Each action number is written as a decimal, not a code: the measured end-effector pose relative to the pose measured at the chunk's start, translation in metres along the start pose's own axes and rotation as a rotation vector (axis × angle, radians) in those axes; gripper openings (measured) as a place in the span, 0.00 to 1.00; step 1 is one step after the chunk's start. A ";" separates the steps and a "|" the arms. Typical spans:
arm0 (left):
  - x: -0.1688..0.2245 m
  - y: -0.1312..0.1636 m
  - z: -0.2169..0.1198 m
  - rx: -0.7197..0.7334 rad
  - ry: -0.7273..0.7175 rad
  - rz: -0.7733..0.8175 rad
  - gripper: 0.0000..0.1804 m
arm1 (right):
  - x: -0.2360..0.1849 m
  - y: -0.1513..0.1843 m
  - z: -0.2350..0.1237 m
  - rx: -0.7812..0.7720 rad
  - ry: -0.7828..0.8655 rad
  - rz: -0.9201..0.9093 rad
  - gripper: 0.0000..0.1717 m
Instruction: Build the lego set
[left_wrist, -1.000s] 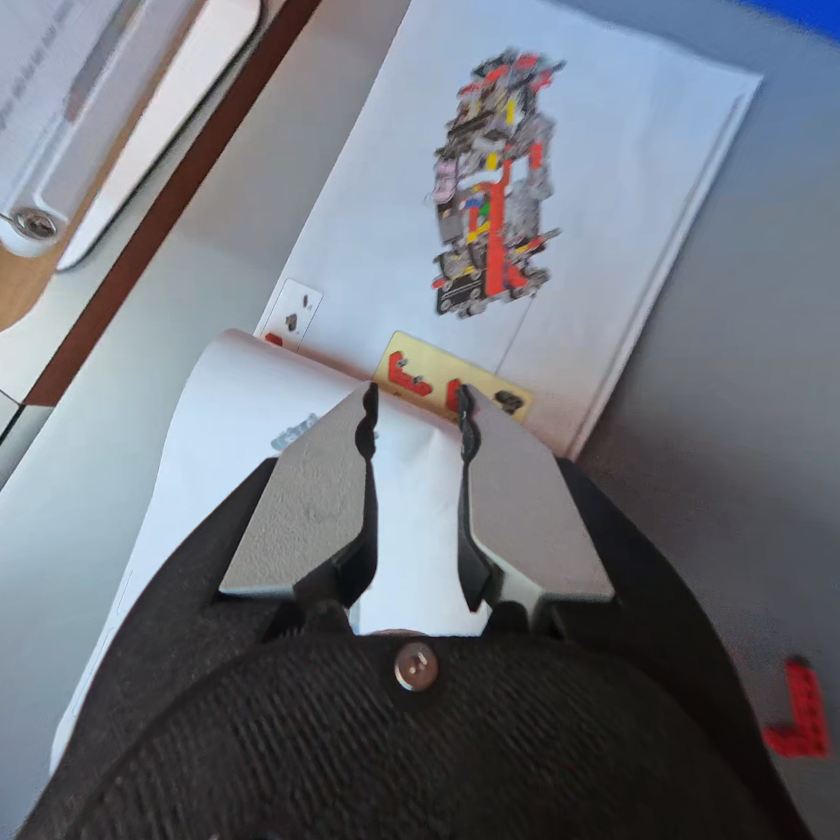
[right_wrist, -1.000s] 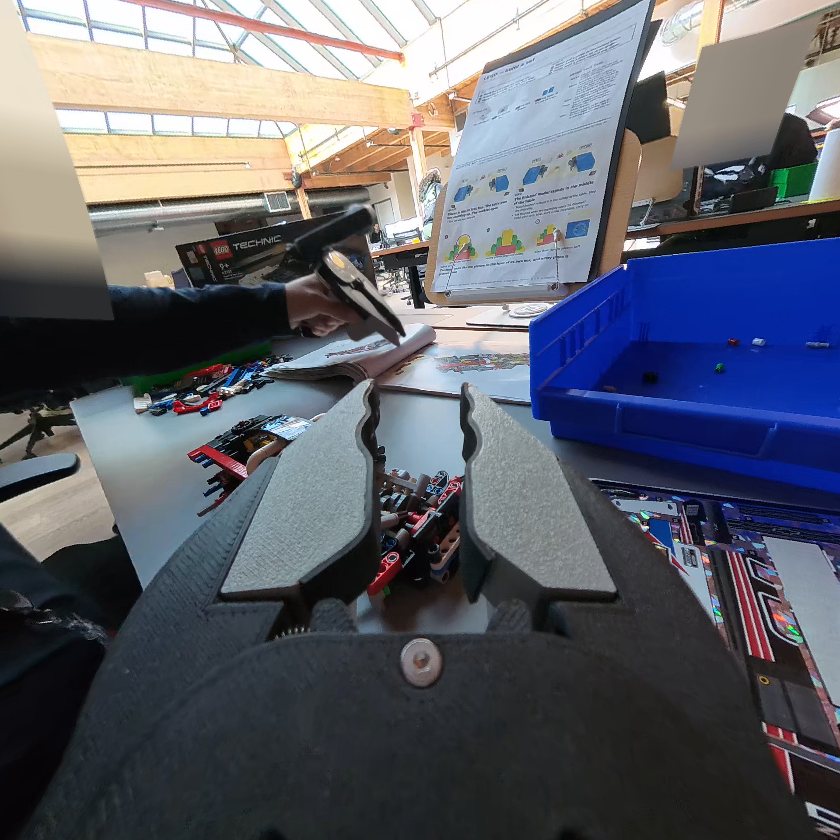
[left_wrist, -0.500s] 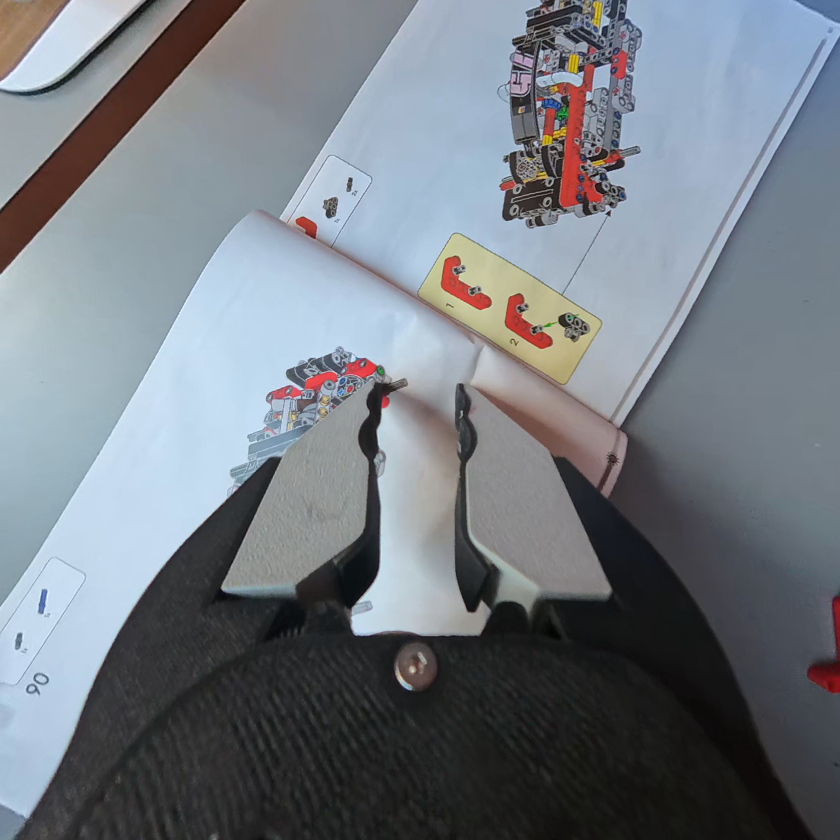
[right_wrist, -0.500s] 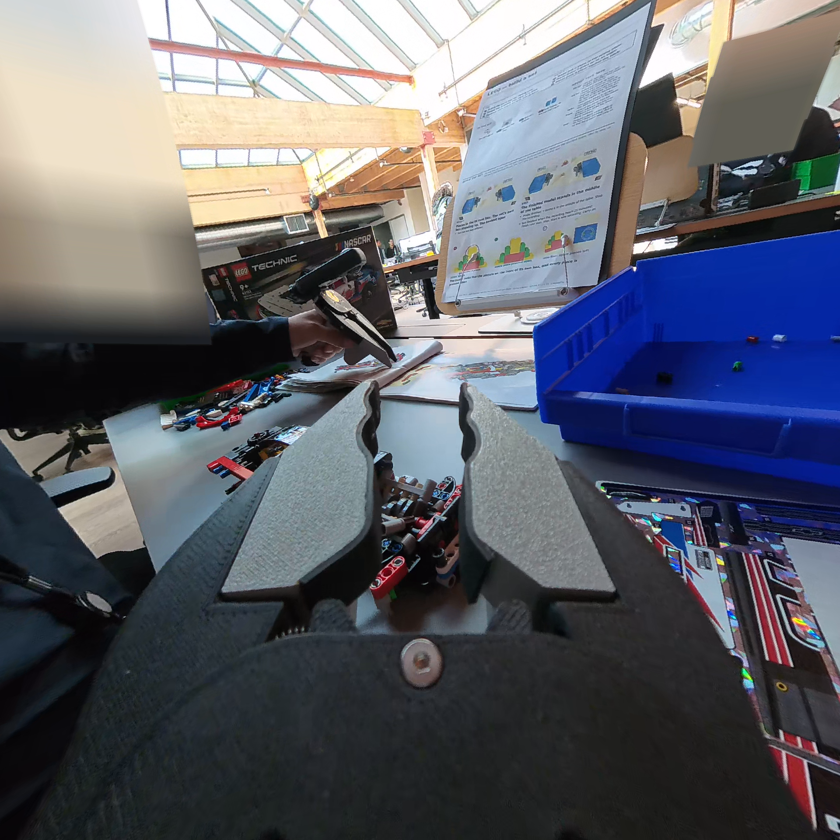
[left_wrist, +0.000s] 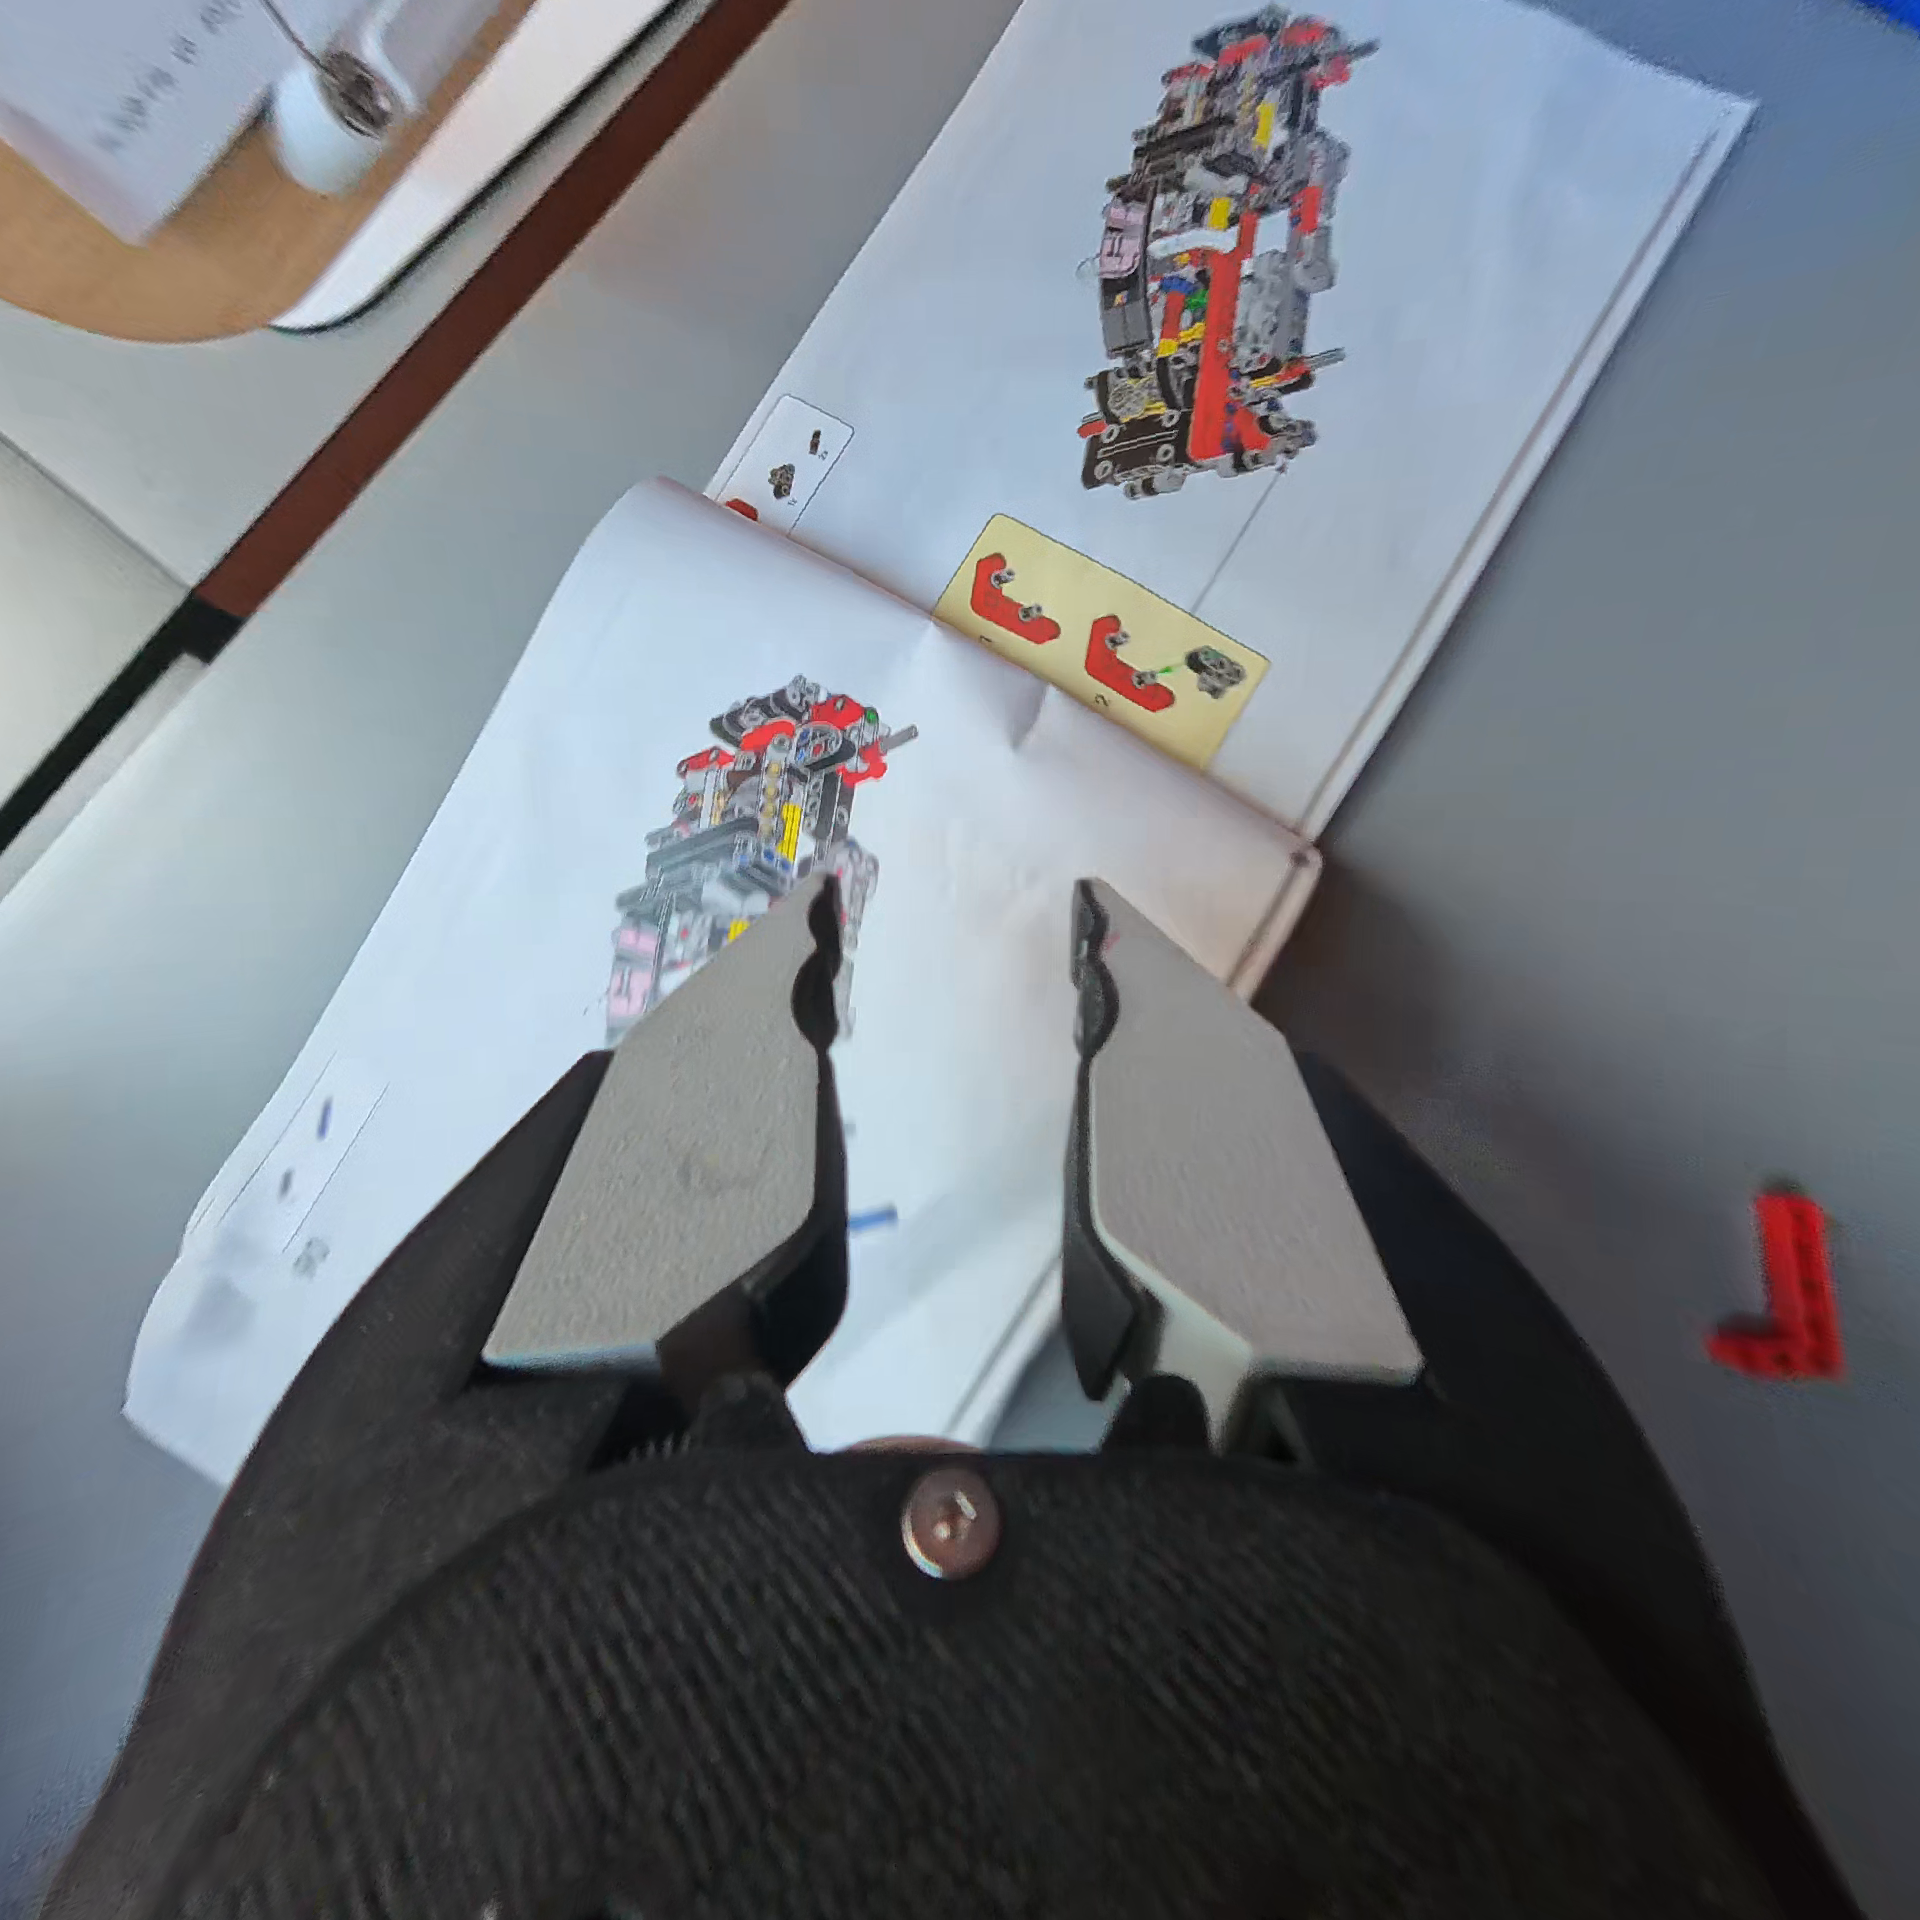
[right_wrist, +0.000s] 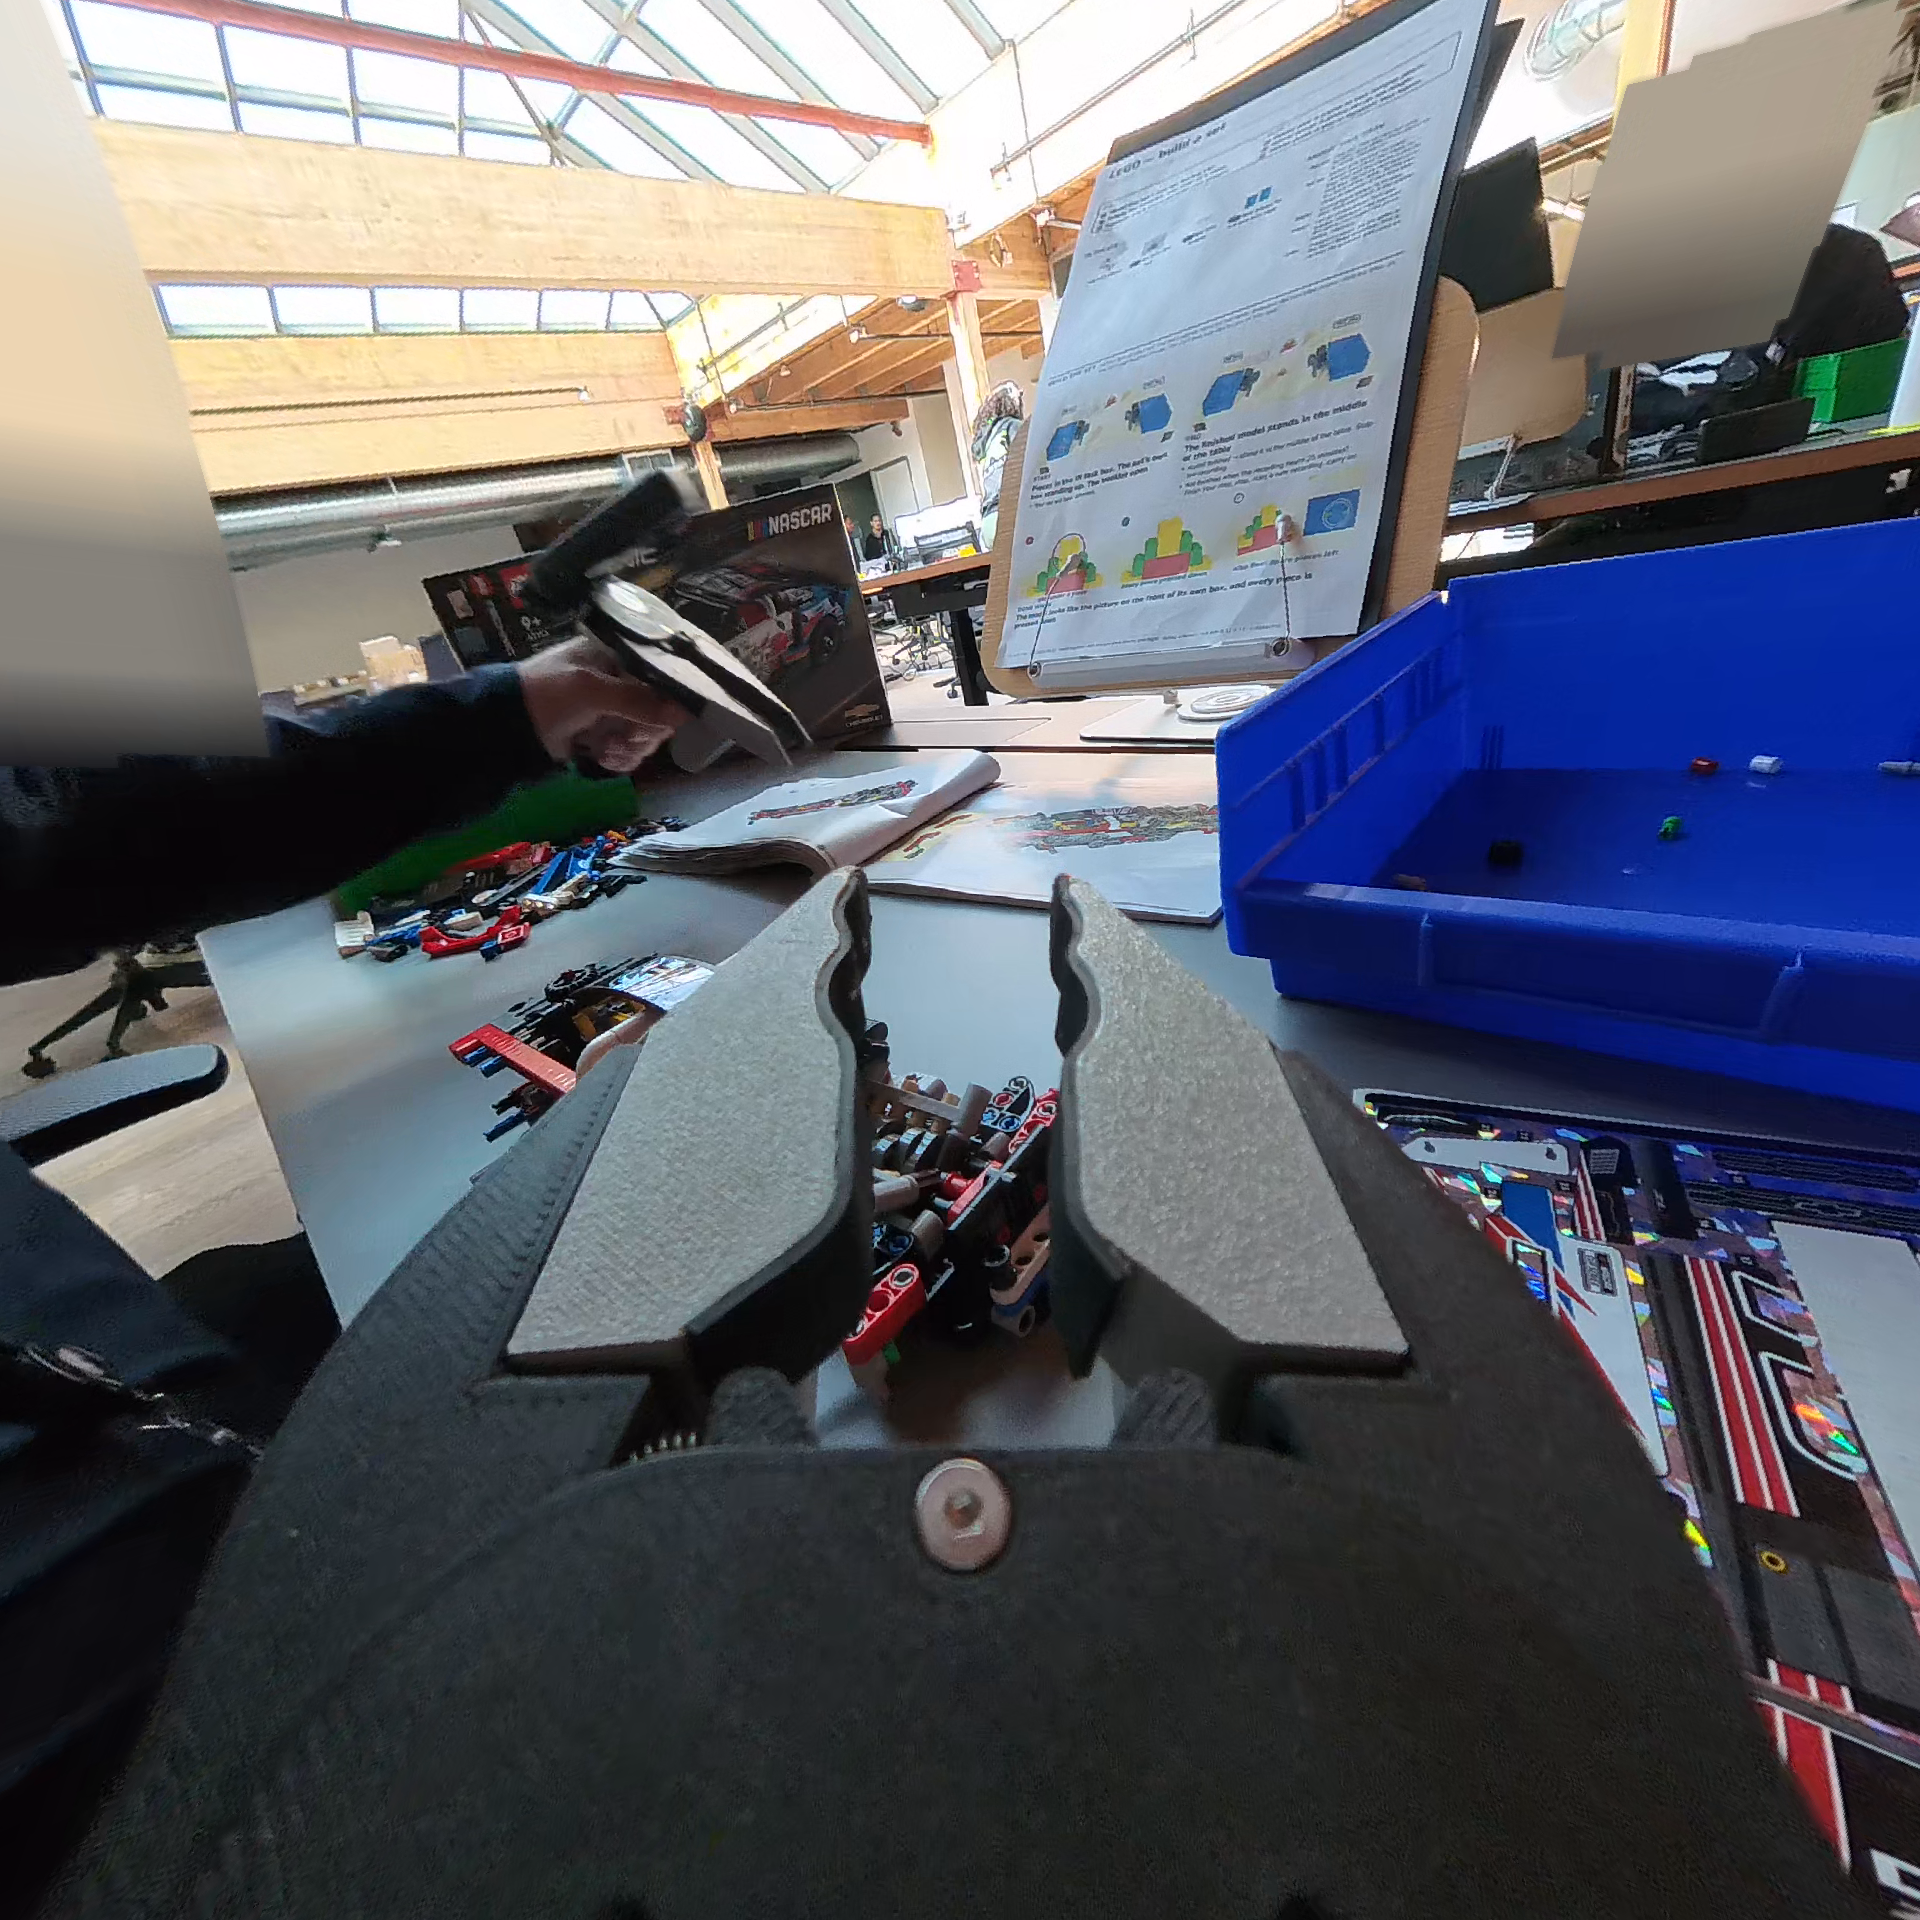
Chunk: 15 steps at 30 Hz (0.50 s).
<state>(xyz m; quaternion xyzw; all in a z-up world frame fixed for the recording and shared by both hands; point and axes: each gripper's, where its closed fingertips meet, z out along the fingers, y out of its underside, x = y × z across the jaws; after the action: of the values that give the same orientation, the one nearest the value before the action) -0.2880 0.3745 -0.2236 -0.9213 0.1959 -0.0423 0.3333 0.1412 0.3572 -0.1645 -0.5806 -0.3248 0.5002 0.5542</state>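
Observation:
My left gripper (left_wrist: 956, 894) is open and holds nothing. It hovers above the left page of an open instruction booklet (left_wrist: 499, 935) that lies flat on the grey table. The right wrist view shows this gripper (right_wrist: 727, 707) in a person's hand, lifted clear of the booklet (right_wrist: 831, 821). A red L-shaped brick piece (left_wrist: 1787, 1299) lies on the table to the right of the booklet. My right gripper (right_wrist: 956, 914) is shut on a small assembly of black, red and grey bricks (right_wrist: 966, 1184). The assembly sits deep between the fingers, above the table.
A blue bin (right_wrist: 1558, 956) with a few small pieces stands at the right. A shiny sticker sheet (right_wrist: 1662, 1299) lies in front of it. Loose bricks (right_wrist: 488, 904) and a partly built model (right_wrist: 582, 1008) lie at the left. A set box (right_wrist: 790, 603) and a sheet stand (right_wrist: 1226, 416) are behind.
My left gripper pressed the turned page down flat, then opened wider and lifted away from the booklet. My right gripper kept the brick assembly in the same grasp and barely moved.

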 end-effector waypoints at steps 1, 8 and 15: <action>0.001 0.002 -0.019 0.018 -0.006 -0.004 0.25 | 0.000 0.000 0.000 -0.003 0.003 -0.005 0.18; -0.006 0.060 -0.172 0.137 -0.210 -0.019 0.22 | 0.001 0.001 0.001 -0.011 0.014 -0.012 0.18; -0.001 0.123 -0.229 0.311 -0.206 -0.232 0.21 | 0.003 0.005 0.004 -0.036 0.047 -0.030 0.19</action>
<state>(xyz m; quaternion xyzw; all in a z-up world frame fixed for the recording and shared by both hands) -0.3778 0.1513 -0.1238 -0.8745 0.0448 -0.0156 0.4827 0.1374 0.3604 -0.1692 -0.5970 -0.3293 0.4721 0.5588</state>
